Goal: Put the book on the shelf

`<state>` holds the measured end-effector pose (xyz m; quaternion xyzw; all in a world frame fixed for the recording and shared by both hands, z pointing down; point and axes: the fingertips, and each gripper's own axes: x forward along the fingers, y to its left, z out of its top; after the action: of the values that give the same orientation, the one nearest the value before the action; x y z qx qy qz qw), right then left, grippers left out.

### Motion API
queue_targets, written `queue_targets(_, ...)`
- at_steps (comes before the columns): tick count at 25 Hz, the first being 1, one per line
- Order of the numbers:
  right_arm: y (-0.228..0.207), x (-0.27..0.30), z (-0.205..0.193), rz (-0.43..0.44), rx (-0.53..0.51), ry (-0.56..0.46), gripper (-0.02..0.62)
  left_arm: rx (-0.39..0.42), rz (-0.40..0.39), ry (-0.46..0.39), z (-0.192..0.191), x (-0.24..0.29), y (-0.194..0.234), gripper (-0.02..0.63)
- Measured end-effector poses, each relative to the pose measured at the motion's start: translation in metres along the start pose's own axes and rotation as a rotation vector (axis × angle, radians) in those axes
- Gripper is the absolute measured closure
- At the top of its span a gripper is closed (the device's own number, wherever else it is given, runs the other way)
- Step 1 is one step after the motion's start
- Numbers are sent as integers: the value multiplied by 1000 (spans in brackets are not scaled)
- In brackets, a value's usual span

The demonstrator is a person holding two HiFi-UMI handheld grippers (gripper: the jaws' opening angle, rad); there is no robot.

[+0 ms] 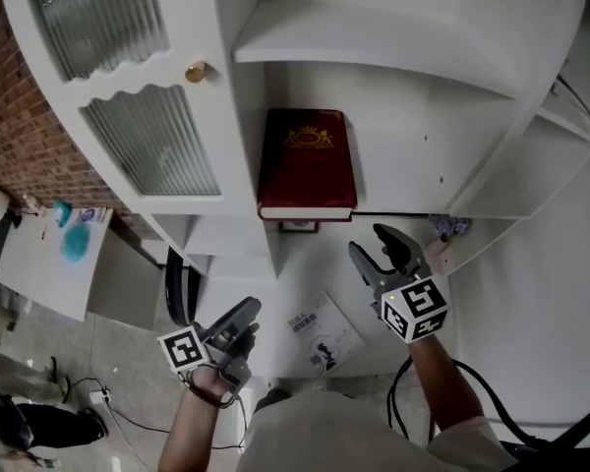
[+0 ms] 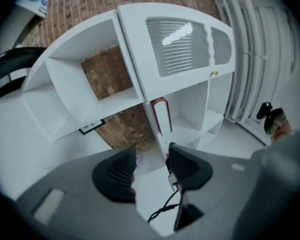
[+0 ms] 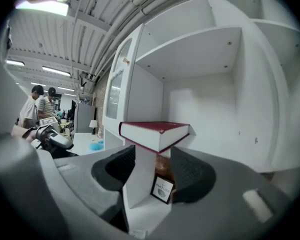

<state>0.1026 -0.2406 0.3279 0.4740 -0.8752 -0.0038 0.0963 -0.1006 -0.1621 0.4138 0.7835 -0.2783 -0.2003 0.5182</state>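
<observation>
A dark red hardback book [image 1: 305,160] with a gold crest lies flat on a white shelf [image 1: 393,205], its corner sticking out over the shelf's front edge. My right gripper [image 1: 372,241] hovers just below and to the right of the book, open and holding nothing. In the right gripper view the book [image 3: 155,133] sits a little beyond the right gripper [image 3: 152,156]. My left gripper [image 1: 241,318] is lower left, away from the shelf, open and empty. In the left gripper view the book [image 2: 160,115] shows as a thin red edge beyond the left gripper [image 2: 152,154].
A cabinet door with ribbed glass and a brass knob [image 1: 195,71] stands left of the shelf. A small framed card [image 3: 162,189] leans under the book's shelf. A white booklet [image 1: 320,332] lies low between the grippers. Two people [image 3: 37,104] stand far off.
</observation>
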Motion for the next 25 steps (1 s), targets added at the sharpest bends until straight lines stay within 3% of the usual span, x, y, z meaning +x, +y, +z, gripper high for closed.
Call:
queue_targets(2,3,-23,-17,11,55,-6,406,14,44,-27,-6,-3,4,414)
queue_targets(7,21,-78,-57,64,259,-28,593,92,154,-83,-23,-12,10,578)
queue_targets(14,37,-118,-86,100,355,-20,592,185,236,-92,-54,-18,4,598)
queue_targets(22,46,-134,-117,109,406,29,592,438,351,-64,-78,-33,2,598)
queue_targets(25,55,-134,-125,123,397,49,592,484,368,-36,-86,-35,1,598)
